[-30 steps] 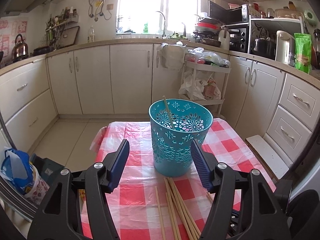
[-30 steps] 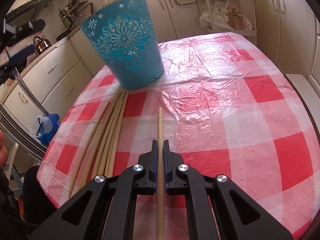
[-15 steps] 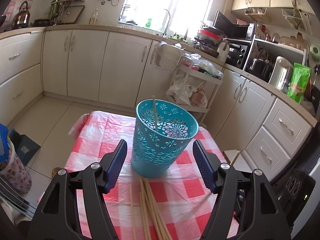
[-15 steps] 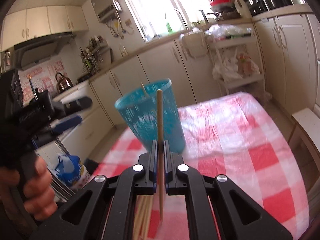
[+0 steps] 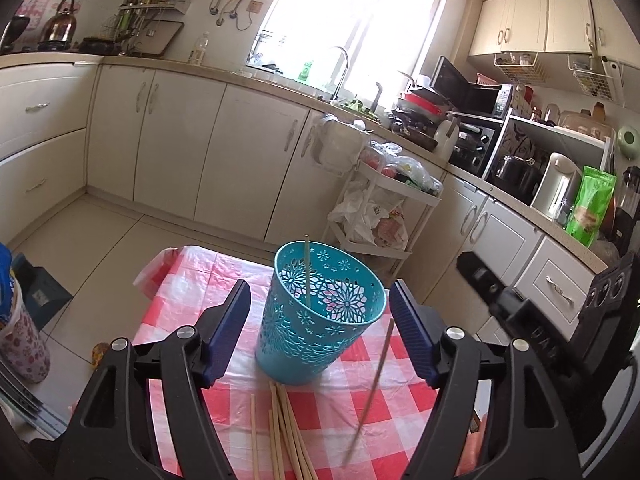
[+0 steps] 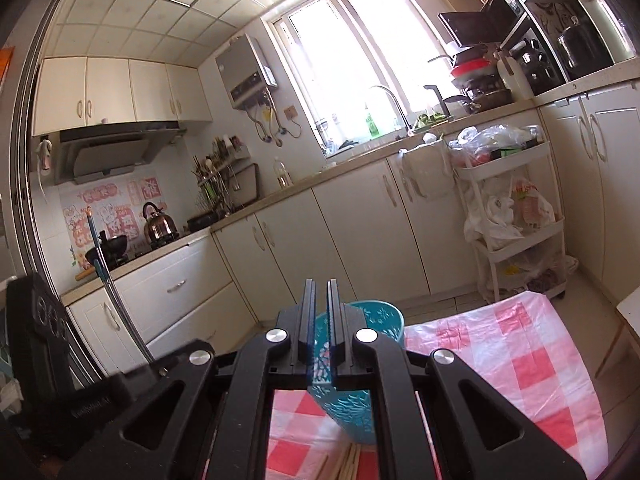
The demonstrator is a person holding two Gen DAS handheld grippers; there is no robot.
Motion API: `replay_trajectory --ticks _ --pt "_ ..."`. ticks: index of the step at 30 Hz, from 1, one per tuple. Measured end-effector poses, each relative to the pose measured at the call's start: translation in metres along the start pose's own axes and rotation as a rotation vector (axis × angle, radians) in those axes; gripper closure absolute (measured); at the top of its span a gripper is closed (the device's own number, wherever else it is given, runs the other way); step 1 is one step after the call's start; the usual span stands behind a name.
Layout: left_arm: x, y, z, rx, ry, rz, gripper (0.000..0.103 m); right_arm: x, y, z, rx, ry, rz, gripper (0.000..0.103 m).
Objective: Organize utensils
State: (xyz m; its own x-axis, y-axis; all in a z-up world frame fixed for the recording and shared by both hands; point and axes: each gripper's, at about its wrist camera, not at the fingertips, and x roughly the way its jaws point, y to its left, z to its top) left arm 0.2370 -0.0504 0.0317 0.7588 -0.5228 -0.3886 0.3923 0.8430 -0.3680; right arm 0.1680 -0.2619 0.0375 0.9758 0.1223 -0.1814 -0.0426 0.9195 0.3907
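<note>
A teal openwork basket (image 5: 316,344) stands on the red-checked tablecloth (image 5: 188,280), with one chopstick (image 5: 307,272) upright inside it. My left gripper (image 5: 320,292) frames the basket from the near side. Its jaws are opening and its pads stay clear of the basket's wall. Several loose chopsticks (image 5: 286,436) lie just in front of the basket. Another chopstick (image 5: 376,372), blurred, slants in the air to the basket's right; I cannot tell what holds it. My right gripper (image 6: 321,282) is raised above the basket (image 6: 352,400), shut, and no chopstick shows between its pads.
A white trolley (image 5: 384,208) with bags stands past the table's far edge. Cream cabinets (image 5: 168,140) run along the walls. The left gripper's black body (image 6: 44,332) is close on the right gripper's left. A patterned bag (image 5: 16,344) sits on the floor at the left.
The right gripper rose from the table and tipped up towards level; the chopstick seen between its jaws before no longer shows there. The left gripper rolled and its jaws spread wider.
</note>
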Motion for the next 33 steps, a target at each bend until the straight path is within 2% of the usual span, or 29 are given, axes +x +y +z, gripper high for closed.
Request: replay_trajectory --ticks 3,5,6,7,9,10,13,20,23,26,28,31,33 --pt "0.003 0.008 -0.002 -0.015 0.011 0.014 0.035 0.001 -0.003 0.001 -0.007 0.022 -0.017 0.097" --pt "0.004 0.013 -0.004 -0.024 0.018 0.022 0.035 0.001 -0.015 -0.004 0.013 0.077 -0.062 0.096" --pt "0.004 0.015 -0.005 -0.028 0.019 0.027 0.035 0.004 -0.022 -0.011 0.019 0.123 -0.095 0.092" --pt "0.004 0.018 -0.006 -0.03 0.018 0.029 0.035 0.009 -0.031 -0.019 0.021 0.185 -0.142 0.08" --pt "0.005 0.022 -0.008 -0.035 0.021 0.034 0.034 0.015 -0.058 -0.044 0.038 0.305 -0.258 0.064" --pt "0.006 0.024 -0.01 -0.04 0.025 0.037 0.033 0.02 -0.071 -0.058 0.045 0.378 -0.314 0.064" --pt "0.01 0.026 -0.013 -0.054 0.041 0.035 0.033 0.035 -0.093 -0.085 0.05 0.505 -0.385 0.064" --pt "0.015 0.029 -0.019 -0.057 0.056 0.037 0.032 0.086 -0.085 -0.11 -0.069 0.61 -0.432 0.069" --pt "0.016 0.033 -0.02 -0.06 0.055 0.042 0.032 0.107 -0.09 -0.124 -0.119 0.692 -0.486 0.082" --pt "0.016 0.038 -0.02 -0.069 0.055 0.048 0.032 0.108 -0.085 -0.131 -0.207 0.696 -0.488 0.097" --pt "0.016 0.041 -0.021 -0.075 0.057 0.051 0.032 0.099 -0.086 -0.129 -0.181 0.673 -0.474 0.097" --pt "0.016 0.043 -0.021 -0.078 0.052 0.055 0.032 0.07 -0.088 -0.112 -0.065 0.572 -0.42 0.097" --pt "0.016 0.043 -0.021 -0.081 0.054 0.055 0.032 0.044 -0.08 -0.093 0.0 0.459 -0.351 0.097"
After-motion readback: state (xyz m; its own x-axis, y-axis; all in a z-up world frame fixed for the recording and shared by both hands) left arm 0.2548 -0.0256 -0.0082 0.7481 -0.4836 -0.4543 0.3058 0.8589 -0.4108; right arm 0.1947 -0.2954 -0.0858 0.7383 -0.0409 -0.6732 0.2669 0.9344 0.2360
